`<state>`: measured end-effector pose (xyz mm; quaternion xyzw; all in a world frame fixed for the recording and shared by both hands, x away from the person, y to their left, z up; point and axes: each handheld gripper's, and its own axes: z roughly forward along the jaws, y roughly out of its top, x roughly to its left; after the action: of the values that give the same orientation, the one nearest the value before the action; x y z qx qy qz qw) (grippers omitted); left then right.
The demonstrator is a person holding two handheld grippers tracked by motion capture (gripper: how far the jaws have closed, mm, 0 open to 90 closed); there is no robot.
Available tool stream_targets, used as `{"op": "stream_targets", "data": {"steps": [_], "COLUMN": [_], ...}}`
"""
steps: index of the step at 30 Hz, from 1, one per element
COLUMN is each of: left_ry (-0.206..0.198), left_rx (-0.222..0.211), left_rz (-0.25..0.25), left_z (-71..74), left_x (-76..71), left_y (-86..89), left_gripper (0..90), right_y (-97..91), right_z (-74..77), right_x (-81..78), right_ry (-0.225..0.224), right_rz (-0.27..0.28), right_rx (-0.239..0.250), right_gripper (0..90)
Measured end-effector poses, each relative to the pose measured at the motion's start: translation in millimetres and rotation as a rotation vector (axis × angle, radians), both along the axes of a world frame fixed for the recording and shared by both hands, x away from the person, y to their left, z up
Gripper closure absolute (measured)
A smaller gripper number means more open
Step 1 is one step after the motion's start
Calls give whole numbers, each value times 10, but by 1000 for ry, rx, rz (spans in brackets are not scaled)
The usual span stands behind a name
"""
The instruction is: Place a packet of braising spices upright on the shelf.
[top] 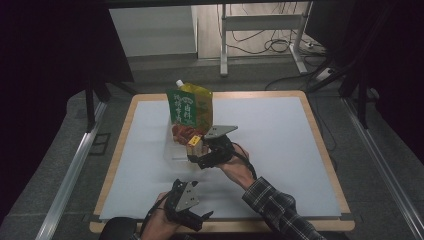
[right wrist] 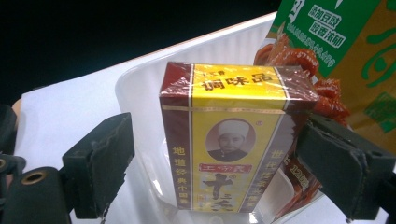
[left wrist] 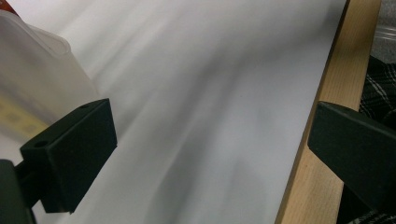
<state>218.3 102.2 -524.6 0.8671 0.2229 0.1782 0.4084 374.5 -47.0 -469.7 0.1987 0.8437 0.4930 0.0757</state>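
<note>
The right gripper (right wrist: 210, 163) stands at the clear plastic container (top: 176, 150) with its jaws spread; the yellow-and-maroon box (right wrist: 229, 140) stands upright between them, a gap showing at the left jaw (contact at the right jaw cannot be told). A green pouch (top: 189, 106) stands in the container behind the box. The left gripper (top: 192, 212) rests wide open and empty over the near edge of the white surface (top: 280, 150).

Glossy film-wrapped box (right wrist: 233, 140) — translucent plastic tub (right wrist: 140, 93)
</note>
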Motion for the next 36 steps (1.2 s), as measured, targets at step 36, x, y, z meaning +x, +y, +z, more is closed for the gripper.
{"op": "stream_targets", "data": {"steps": [36], "left_ry": [-1], "left_rx": [5], "left_rz": [3], "left_z": [-4], "left_x": [13], "left_y": [5], "left_gripper": [12], "right_y": [-365], "right_z": [117], "right_x": [-56], "right_ry": [19], "right_rz": [-25], "right_rx": [-57], "right_gripper": [73]}}
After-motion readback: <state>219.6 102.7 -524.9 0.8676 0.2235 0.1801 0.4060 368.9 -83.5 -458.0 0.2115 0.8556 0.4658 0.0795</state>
